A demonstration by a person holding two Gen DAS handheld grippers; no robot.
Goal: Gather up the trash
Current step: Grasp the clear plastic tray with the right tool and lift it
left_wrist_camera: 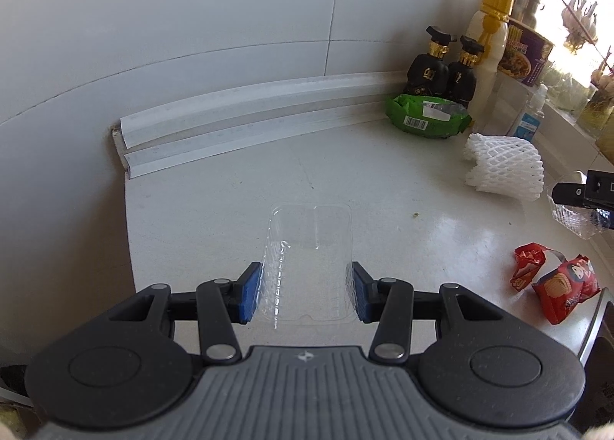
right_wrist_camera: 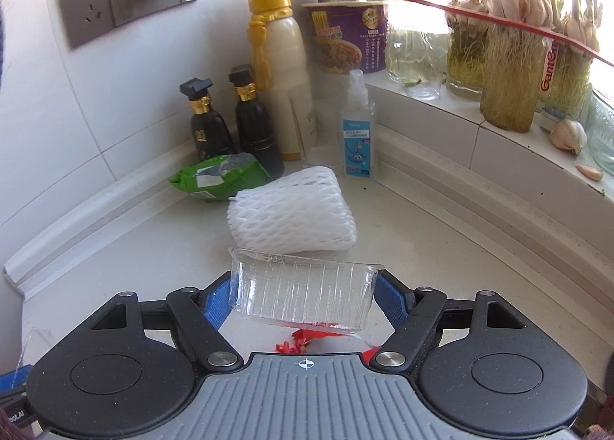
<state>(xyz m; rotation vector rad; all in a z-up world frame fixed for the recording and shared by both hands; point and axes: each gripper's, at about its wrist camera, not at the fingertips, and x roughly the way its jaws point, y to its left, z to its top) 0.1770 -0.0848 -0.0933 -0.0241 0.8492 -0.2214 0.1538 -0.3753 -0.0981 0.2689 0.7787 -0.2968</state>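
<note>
Nearest the lens in the left wrist view: the left tool [left_wrist_camera: 303, 292], its blue pads pressed on both sides of a flat clear plastic tray [left_wrist_camera: 309, 244], held out over the pale desk [left_wrist_camera: 215, 225]. In the right wrist view the right tool [right_wrist_camera: 305, 296] stands wider, clamped on a deeper ribbed clear plastic tub [right_wrist_camera: 303, 296], which sits tilted betw. the pads (a bit of red shows through its base).

Other trash on the desk: a white foam net sleeve [right_wrist_camera: 291, 217] just beyond the tub, a crumpled green snack bag [right_wrist_camera: 218, 177] behind it near the wall, and two red snack wrappers [left_wrist_camera: 552, 279] at the right edge of the left wrist view.

In the corner: two black bottles w/ gold collars [right_wrist_camera: 230, 121], a tall cream bottle w/ yellow cap [right_wrist_camera: 282, 87], a small spray bottle [right_wrist_camera: 357, 129]. On the sill: a purple noodle cup [right_wrist_camera: 349, 37] and jars of sprouting garlic [right_wrist_camera: 510, 68].
</note>
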